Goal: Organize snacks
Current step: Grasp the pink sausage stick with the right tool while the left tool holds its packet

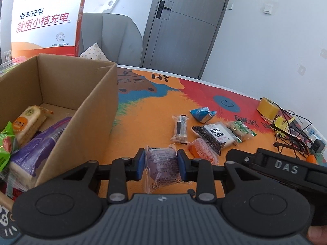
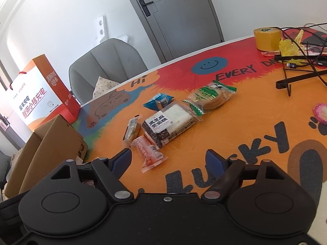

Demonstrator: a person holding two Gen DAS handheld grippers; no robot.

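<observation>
The left gripper point(image 1: 161, 164) pinches a purple snack point(image 1: 162, 168) beside the box point(image 1: 81, 122); its slick wrapper may slip; the right gripper point(image 2: 169, 159) hangs spread above the table point(image 2: 235, 126).

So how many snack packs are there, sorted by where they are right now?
Loose on the table: 5
Held in the left claw (a purple pack): 1
Visible inside the cardboard box: 3
Total: 9
</observation>
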